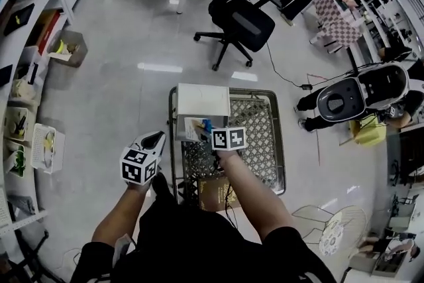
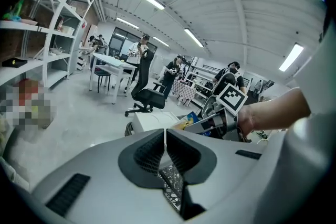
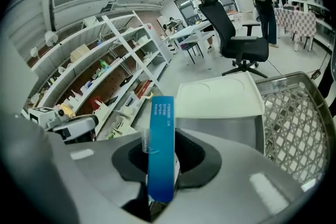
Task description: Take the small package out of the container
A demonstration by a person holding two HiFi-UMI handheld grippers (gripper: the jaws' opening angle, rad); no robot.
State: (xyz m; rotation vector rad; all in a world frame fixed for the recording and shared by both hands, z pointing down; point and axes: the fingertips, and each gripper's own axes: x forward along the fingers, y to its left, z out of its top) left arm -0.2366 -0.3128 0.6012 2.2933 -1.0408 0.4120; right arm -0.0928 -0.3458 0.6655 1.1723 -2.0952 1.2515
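Note:
A small blue package (image 3: 161,149) stands upright between the jaws of my right gripper (image 3: 160,168), and the pads press on its two faces. From the head view, the right gripper (image 1: 207,129) holds the package (image 1: 197,129) at the near side of a white lidded container (image 1: 203,101). The container stands in the far left corner of a wire basket (image 1: 265,142). My left gripper (image 1: 155,140) hangs left of the basket, outside it, shut with nothing in it. The left gripper view shows its jaws (image 2: 166,149) together, with the right gripper (image 2: 210,122) and the package (image 2: 186,122) beyond.
A brown box (image 1: 215,192) lies under the basket's near edge. A black office chair (image 1: 242,22) stands on the floor beyond the basket. White shelves (image 1: 26,76) full of goods line the left. A black and white machine (image 1: 361,93) stands at the right, with people seated farther back.

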